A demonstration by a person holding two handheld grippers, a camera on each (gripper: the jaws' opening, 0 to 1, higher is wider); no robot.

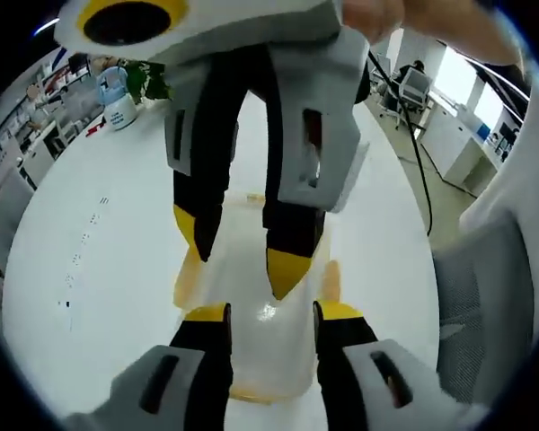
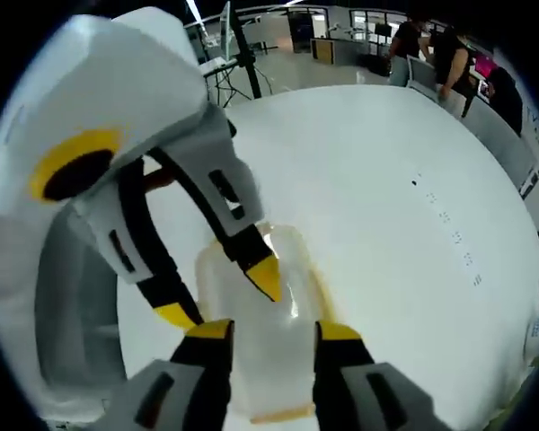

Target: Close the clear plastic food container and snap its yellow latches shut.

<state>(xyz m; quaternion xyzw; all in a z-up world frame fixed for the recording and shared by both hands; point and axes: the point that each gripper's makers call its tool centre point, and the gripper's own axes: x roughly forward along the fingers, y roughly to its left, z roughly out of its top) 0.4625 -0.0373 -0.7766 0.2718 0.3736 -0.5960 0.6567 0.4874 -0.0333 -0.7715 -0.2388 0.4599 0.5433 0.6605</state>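
A clear plastic food container (image 1: 269, 364) with its lid on lies on the white table (image 1: 99, 224), straight below both grippers. Yellow latches (image 1: 331, 280) show at its sides, another latch (image 1: 189, 280) on the left; I cannot tell whether they are snapped down. My left gripper (image 1: 271, 312) is open, its yellow-tipped jaws standing over the lid. My right gripper (image 1: 238, 251) reaches in from above, open, with one fingertip (image 1: 287, 269) down close to the lid. In the right gripper view the container (image 2: 269, 373) sits between the open right gripper (image 2: 275, 330), and the left gripper (image 2: 220, 296) comes in from the left.
Bottles and a green plant (image 1: 130, 90) stand at the table's far edge. A grey chair (image 1: 485, 305) is beside the table. Office desks and a seated person (image 1: 415, 79) are beyond; people (image 2: 449, 45) and a tripod (image 2: 238, 49) stand past the table's far side.
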